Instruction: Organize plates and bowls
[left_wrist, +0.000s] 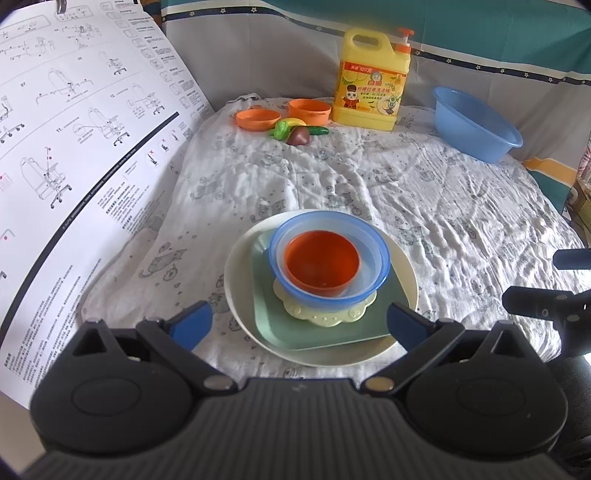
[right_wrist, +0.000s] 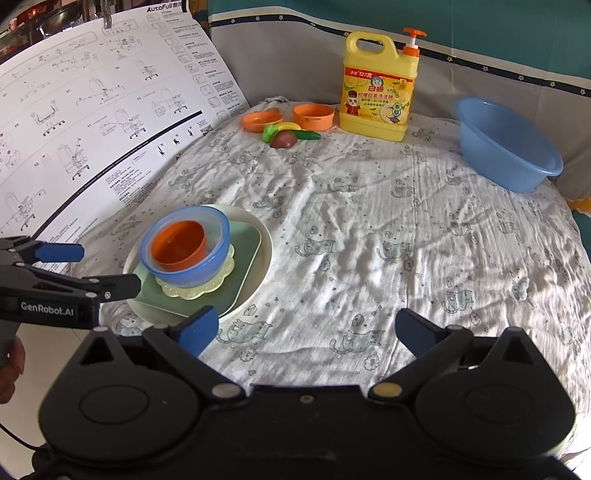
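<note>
Wrinkled white cloth with small cat prints (right_wrist: 369, 206) over the whole table, teal curtain behind. Stacked near the front: cream round plate (left_wrist: 236, 280), green square plate (left_wrist: 269, 317) on it, then a pale yellow scalloped dish (left_wrist: 325, 317), a blue bowl (left_wrist: 380, 254), an orange cup (left_wrist: 321, 262) nested inside. Left gripper (left_wrist: 299, 325) spread wide just before the stack, holding nothing; right gripper (right_wrist: 306, 328) likewise wide apart over bare cloth. Far back: yellow detergent jug (right_wrist: 376, 88), blue basin (right_wrist: 506, 144), toy food (right_wrist: 288, 134).
</note>
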